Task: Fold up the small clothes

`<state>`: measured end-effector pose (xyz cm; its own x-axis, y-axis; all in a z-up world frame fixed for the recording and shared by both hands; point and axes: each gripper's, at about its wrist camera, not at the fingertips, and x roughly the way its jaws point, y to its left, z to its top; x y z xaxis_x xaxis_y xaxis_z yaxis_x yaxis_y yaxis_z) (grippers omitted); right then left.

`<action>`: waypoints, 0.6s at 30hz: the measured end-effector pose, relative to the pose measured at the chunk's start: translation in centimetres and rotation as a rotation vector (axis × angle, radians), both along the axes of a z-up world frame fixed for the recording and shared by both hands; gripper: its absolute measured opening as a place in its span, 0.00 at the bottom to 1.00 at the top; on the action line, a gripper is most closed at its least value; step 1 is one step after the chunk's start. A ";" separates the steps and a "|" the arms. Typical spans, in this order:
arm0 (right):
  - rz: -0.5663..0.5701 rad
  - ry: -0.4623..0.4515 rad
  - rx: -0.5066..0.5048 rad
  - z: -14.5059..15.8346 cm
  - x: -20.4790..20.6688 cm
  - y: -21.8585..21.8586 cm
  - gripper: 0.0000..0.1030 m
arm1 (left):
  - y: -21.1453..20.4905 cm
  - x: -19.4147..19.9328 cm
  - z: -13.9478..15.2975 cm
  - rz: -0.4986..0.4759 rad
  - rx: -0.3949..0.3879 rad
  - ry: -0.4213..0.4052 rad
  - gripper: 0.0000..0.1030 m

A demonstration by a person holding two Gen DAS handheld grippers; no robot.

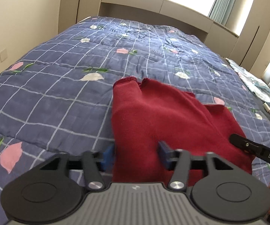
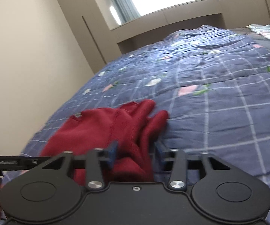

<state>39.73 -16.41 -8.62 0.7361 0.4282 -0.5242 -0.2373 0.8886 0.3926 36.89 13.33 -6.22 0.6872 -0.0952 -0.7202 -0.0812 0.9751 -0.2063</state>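
Gripping the red garment [image 1: 153, 116], both grippers [image 1: 136, 152] [image 2: 135, 152] seemingly pinch fabric.

The red garment [image 1: 164, 120] passes between both grippers' blue pads [image 1: 108, 155] – its near end hidden behind each housing; motion blur smears its far folds in the right wrist view

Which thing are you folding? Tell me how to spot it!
Find the big bed with the blue checked quilt dotted with pink and white flowers. Near its closest edge lies a dark red knitted garment, rumpled, with both grippers reaching into it. It is the only plain red thing on the quilt.
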 end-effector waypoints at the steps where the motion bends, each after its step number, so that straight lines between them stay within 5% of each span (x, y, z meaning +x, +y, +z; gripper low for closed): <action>1: -0.025 -0.003 -0.032 -0.1 -0.4 -0.1 0.72 | 0.0 -0.2 0.0 0.006 0.008 0.001 0.78; 7: -0.060 -0.024 -0.206 -1.3 -2.0 0.6 0.88 | 0.0 -1.8 -0.8 0.028 0.057 0.003 0.98; 18: -0.098 -0.047 -0.200 0.0 -3.7 -1.1 0.99 | 0.0 -3.4 -0.7 0.060 0.069 0.026 0.99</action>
